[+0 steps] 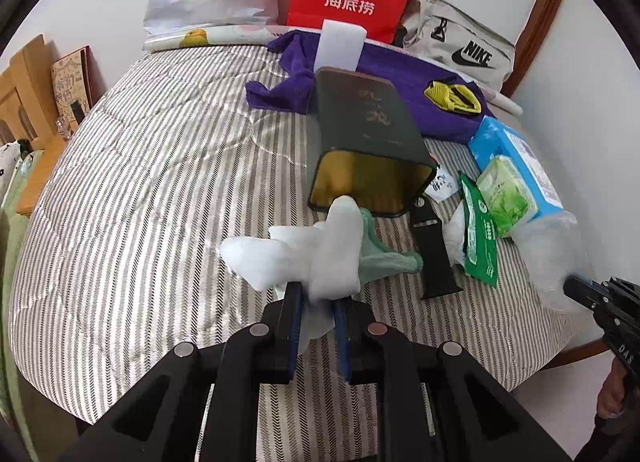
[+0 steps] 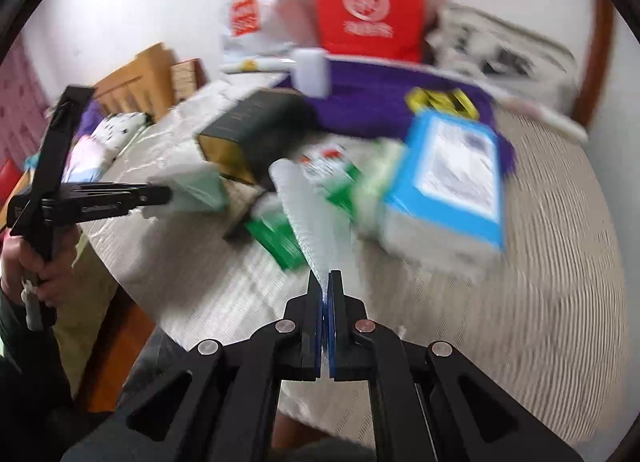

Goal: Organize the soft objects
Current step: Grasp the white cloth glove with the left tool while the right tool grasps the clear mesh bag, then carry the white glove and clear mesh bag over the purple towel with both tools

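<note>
Your largest soft piece in hand is the white foam sheet point(image 1: 304, 258), low and centre in the left wrist view, held just in front of the open mouth of the dark green box point(image 1: 360, 141). Judge it very light and spongy: it folds and flops over the fingers, so it will crush rather than slip. Your left gripper point(image 1: 316, 298) is pinching it at its lower edge, jaws nearly together with foam squeezed between them. A hold nearer the middle would probably stop the loose lobes from drooping. It looks matte white, crumpled into 2 or 3 rounded flaps, with a pale green cloth point(image 1: 384, 254) lying just behind it on the striped quilt point(image 1: 140, 181).

Next in size is the clear bubble wrap point(image 2: 308, 217), centre of the right wrist view, rising from the fingers toward the upper middle. Your right gripper point(image 2: 325, 278) is pressed together on its near tip. Expect it to be almost weightless, springy and a little slick, so a thin corner may pull free; a doubled fold should hold better. It looks translucent and pebbled, though motion blur hides detail. Just beyond it lie the green packet point(image 2: 280, 238) and blue tissue box point(image 2: 452, 177).
</note>
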{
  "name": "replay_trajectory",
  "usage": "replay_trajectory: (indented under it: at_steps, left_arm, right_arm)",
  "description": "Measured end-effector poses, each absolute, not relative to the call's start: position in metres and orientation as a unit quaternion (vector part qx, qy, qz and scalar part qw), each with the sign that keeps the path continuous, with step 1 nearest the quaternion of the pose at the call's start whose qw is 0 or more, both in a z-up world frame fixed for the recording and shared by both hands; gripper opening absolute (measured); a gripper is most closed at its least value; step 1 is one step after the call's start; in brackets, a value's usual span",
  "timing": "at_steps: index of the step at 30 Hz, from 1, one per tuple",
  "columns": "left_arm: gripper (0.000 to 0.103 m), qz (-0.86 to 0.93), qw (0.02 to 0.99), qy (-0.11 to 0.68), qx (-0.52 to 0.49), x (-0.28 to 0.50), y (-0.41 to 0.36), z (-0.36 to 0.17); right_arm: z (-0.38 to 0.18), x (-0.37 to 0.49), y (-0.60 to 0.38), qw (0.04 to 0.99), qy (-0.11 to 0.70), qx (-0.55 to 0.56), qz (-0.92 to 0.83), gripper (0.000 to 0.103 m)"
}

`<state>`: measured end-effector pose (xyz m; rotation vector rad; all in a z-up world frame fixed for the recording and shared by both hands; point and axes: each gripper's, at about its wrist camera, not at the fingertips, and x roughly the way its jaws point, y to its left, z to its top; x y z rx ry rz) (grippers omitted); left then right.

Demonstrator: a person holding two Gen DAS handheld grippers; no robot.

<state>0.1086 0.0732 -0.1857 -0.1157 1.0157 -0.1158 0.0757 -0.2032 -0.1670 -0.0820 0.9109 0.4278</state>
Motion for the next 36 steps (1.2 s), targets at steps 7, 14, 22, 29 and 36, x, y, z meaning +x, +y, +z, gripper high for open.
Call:
replay_trajectory:
  at_steps: [7,14,22,29,36]
  left_arm:
    - [0.018,-0.049,0.866,0.495,-0.045,0.113,0.067,-0.193]
    - [0.018,-0.052,0.865,0.498,-0.035,0.116,0.063,-0.193]
    - [0.028,-0.058,0.865,0.497,-0.032,0.118,0.063,-0.194]
    - [0.041,-0.057,0.869,0.490,-0.032,0.124,0.058,-0.201]
    - [0.014,-0.087,0.876,0.473,-0.035,0.116,0.056,-0.195]
  right_arm:
    - [-0.202,0.093,-0.231,0.871,0.458,-0.015,0.177,0.007]
    - [-0.211,0.107,-0.225,0.874,0.447,-0.012,0.192,0.047]
    - [-0.224,0.115,-0.214,0.877,0.442,-0.032,0.188,0.059]
    - [-0.225,0.103,-0.215,0.881,0.433,-0.053,0.183,0.005]
    - [-0.218,0.088,-0.222,0.878,0.437,-0.041,0.189,0.004]
